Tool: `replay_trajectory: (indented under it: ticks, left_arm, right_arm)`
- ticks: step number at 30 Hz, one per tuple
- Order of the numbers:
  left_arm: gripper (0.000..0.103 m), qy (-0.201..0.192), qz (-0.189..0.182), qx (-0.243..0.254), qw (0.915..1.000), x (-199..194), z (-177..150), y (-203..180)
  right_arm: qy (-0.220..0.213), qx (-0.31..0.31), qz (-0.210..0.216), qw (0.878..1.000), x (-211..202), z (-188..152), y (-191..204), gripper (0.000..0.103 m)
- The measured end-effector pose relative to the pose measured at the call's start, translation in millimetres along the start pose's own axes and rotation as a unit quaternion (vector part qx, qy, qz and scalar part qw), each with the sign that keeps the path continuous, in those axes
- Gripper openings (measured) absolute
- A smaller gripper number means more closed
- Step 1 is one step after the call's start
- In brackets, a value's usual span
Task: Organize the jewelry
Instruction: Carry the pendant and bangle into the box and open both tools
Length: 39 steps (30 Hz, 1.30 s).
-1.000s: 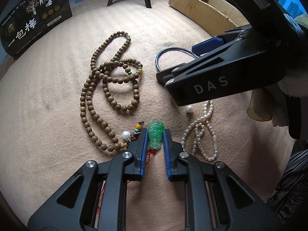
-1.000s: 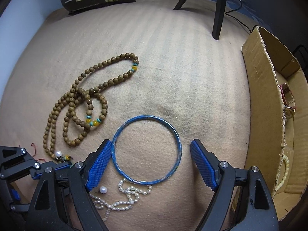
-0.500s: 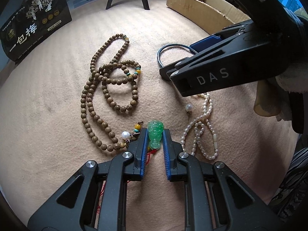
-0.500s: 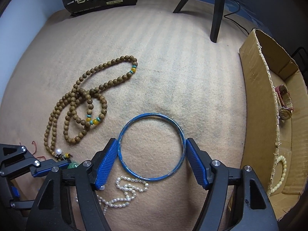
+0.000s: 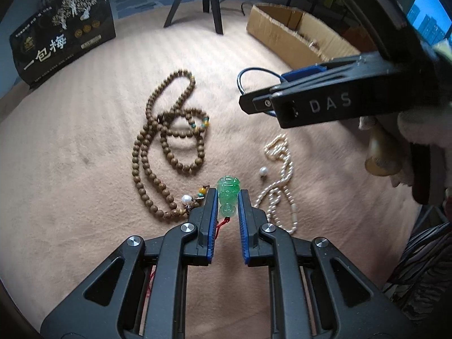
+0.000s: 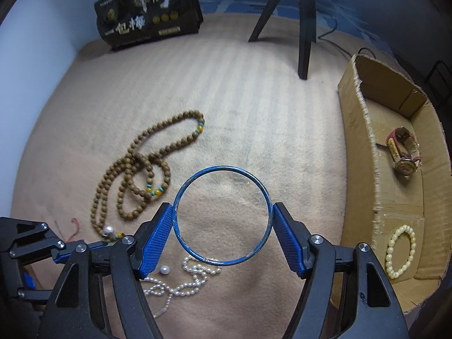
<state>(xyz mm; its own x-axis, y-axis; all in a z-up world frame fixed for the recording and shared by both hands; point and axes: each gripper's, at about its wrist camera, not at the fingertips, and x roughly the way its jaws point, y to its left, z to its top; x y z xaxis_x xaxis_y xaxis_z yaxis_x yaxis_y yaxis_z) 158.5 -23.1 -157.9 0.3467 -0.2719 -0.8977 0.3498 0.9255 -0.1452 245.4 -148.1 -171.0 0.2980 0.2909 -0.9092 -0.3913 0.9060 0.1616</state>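
On the beige carpeted surface (image 6: pixel 254 107), jewelry lies scattered ahead of both tools. Left claw (image 5: pixel 228 202): pads pressed against either side of a green pendant (image 5: pixel 228 195), pinching it; a red cord (image 5: pixel 221 223) trails from the pendant's lower end between the fingers. The pendant sits at the end of the wooden bead necklace (image 5: pixel 147 169), which lies in loops on the surface with a smaller wooden bead bracelet (image 5: pixel 183 147) overlapping it.

Right claw (image 6: pixel 222 230): blue pads set against opposite sides of the blue bangle (image 6: pixel 222 216), one pad touching each outer edge, gripping it across its width. Whether the bangle is lifted or resting on the surface cannot be told. A pearl strand (image 6: pixel 186 279) lies just below the bangle, with a single loose pearl (image 6: pixel 164 269) beside it, close to the right claw's left pad.

To the right stands an open cardboard box (image 6: pixel 364 147). Inside it lie a wristwatch (image 6: pixel 402 156) toward the far end and a cream bead bracelet (image 6: pixel 401 251) toward the near end, well apart. A black printed bag (image 6: pixel 147 8) stands at the far edge, and black tripod legs (image 6: pixel 306 22) rest on the surface between bag and box.
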Motion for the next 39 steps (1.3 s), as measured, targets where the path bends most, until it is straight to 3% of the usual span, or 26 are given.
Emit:
replay_trajectory:
  ticks: [8, 17, 27, 39]
  left_arm:
    - [0.013, -0.053, -0.027, -0.024, 0.9979, -42.7, 15.5, -3.9]
    - [0.013, -0.107, -0.049, -0.030, 0.9926, -77.7, 36.2, -14.9]
    - [0.013, -0.138, -0.073, -0.020, 0.9876, -88.2, 64.2, -42.4]
    - [0.013, -0.168, -0.112, 0.003, 0.9794, -76.8, 121.1, -97.5]
  right_arm:
    - [-0.043, 0.007, -0.003, 0.999, -37.1, -0.6, -6.5, 0.071]
    - [-0.081, 0.031, -0.021, 0.996, -73.7, -9.6, -43.5, 0.071]
    - [-0.098, 0.067, -0.047, 0.992, -98.0, -22.6, -92.7, 0.071]
    - [-0.099, 0.108, -0.084, 0.986, -113.6, -43.3, -147.7, 0.071]
